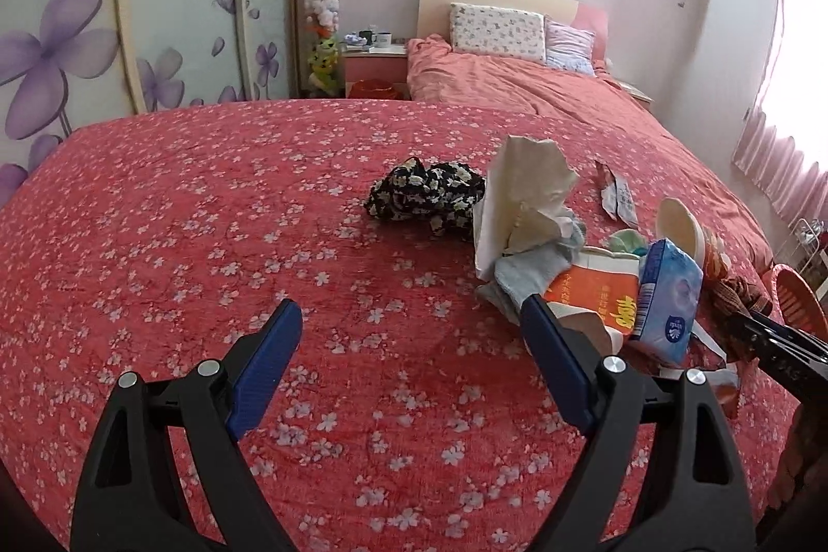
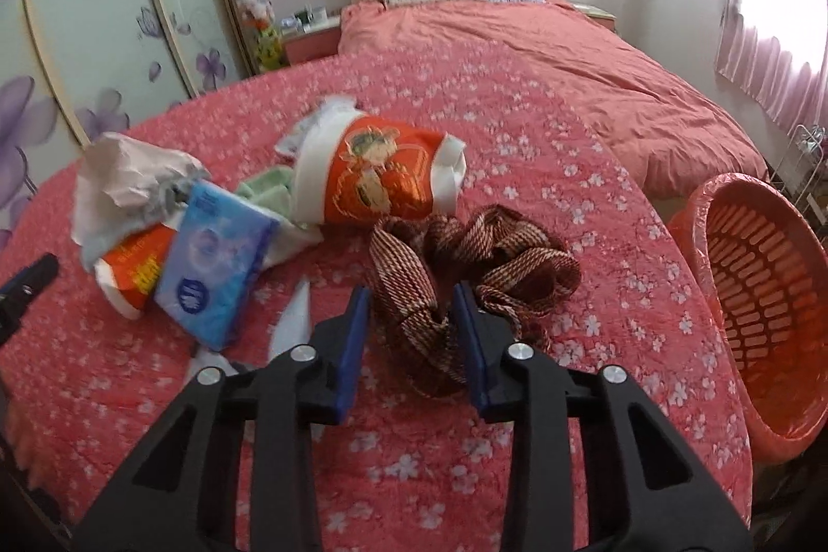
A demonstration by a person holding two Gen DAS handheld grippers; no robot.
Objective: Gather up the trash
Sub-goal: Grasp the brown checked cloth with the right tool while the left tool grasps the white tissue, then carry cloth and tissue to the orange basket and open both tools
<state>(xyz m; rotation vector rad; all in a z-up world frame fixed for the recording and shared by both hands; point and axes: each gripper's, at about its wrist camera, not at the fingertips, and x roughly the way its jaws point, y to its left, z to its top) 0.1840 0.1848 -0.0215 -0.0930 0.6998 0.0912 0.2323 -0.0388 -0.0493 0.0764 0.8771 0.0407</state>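
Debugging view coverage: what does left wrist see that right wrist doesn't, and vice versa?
Left wrist only: the black floral cloth and the left gripper, open over bare bedspread.
Right wrist only: the right gripper with its fingers around the woven brown strap, plus the full inside of the orange basket.
Both: the blue tissue pack, crumpled paper and the red floral bedspread.

Red bedspread (image 2: 517, 112) with small white blossoms; maroon-and-cream woven scarf (image 2: 497, 252) ahead of right tongs (image 2: 411, 311); orange-and-white cup (image 2: 378, 184) beyond it; blue tissue pack (image 2: 215, 262) left; orange slatted basket (image 2: 766, 288) right; black white-flowered cloth (image 1: 424, 195) ahead of blue-padded left tongs (image 1: 411, 327).
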